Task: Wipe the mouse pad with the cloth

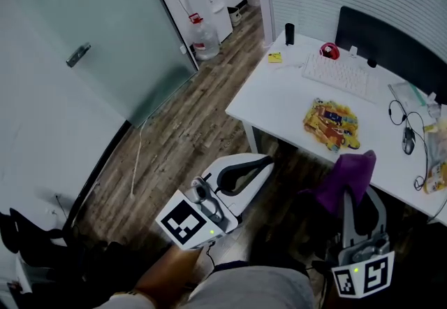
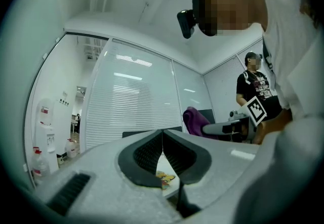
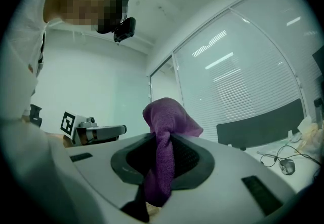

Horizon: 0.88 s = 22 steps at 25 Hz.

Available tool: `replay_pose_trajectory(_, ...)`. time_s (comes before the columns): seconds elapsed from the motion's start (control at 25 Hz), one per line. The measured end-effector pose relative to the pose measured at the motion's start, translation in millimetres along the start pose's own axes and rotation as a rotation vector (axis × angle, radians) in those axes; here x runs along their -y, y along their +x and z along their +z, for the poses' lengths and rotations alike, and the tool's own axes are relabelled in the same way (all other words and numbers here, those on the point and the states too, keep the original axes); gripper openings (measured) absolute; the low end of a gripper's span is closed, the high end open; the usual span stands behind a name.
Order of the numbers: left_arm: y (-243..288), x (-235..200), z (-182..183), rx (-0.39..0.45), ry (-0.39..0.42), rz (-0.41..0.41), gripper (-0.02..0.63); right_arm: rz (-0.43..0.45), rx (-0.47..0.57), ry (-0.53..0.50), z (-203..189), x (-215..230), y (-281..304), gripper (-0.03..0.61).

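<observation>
Both grippers were held off the desk (image 1: 279,94), on the person's side of its near edge and above the wood-plank floor (image 1: 187,134).

The left gripper (image 1: 260,163) had its jaws brought together. The ribbed dark pads met at their tips with nothing between them, and a narrow gap opened lower down. The right gripper (image 1: 349,206) had its jaws clamped on the purple cloth (image 1: 347,176). This was a soft woven fabric, pinched into a twisted strand between the pads. It bunched in a rounded fold above them and hung loose below.

The mouse pad (image 1: 331,124) lay flat on the desk near the near edge, just on the person's side of the keyboard (image 1: 341,75). It was a thin, irregular piece printed in yellow, orange and blue, and neither gripper nor the cloth touched it. In the head view the top of the cloth stood just short of the pad, at the desk edge.

The desktop was smooth and white. Bare surface lay open to the left of the pad as far as the corner. To the right, a dark mouse (image 1: 408,139) with a looping cable lay well apart from the pad. Open floor ran left from the desk to a frosted glass door (image 1: 91,28).
</observation>
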<state>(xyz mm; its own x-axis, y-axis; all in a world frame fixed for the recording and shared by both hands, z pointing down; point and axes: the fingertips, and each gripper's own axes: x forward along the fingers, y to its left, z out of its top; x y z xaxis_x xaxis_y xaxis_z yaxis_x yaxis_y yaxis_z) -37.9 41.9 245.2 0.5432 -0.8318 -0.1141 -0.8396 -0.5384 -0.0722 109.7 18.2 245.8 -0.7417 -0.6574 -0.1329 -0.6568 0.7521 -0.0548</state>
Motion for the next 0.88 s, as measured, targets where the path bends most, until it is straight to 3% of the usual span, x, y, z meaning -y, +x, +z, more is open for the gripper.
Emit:
replay_pose_trajectory(0.48, 68.2, -46.8, -34.2, -0.069, -0.024, -0.037, 0.015, -0.033, -0.067, -0.026, -13.4, 64.2, 54.6, 0.064)
replay_pose_trajectory(0.88, 124.7, -91.3, -69.0, -0.139, -0.007, -0.126, 0.015, -0.100, -0.156, -0.044, -39.3, 101.1, 109.2, 0.066)
